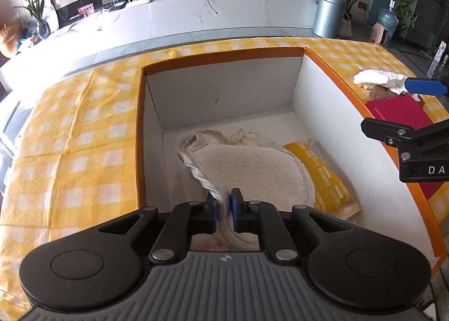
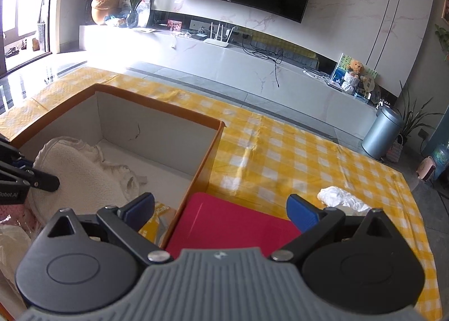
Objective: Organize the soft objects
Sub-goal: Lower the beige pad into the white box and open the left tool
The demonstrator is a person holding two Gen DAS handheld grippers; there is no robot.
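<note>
An orange-rimmed cardboard box [image 1: 224, 56] with white walls stands on the yellow checked tablecloth. My left gripper [image 1: 224, 203] is shut on the edge of a cream fluffy cloth [image 1: 252, 166] that lies inside the box, partly over a yellow packet [image 1: 328, 175]. The cloth also shows in the right wrist view [image 2: 78, 172]. My right gripper [image 2: 221, 210] is open and empty above a red flat item [image 2: 230, 225] beside the box's right wall. A crumpled white cloth [image 2: 341, 198] lies on the table to the right; it also shows in the left wrist view [image 1: 378, 78].
A brownish soft item [image 1: 380, 92] lies under the white cloth. The checked table [image 2: 280, 147] extends beyond the box. Past it are a white TV bench, a grey bin [image 2: 381, 131] and plants.
</note>
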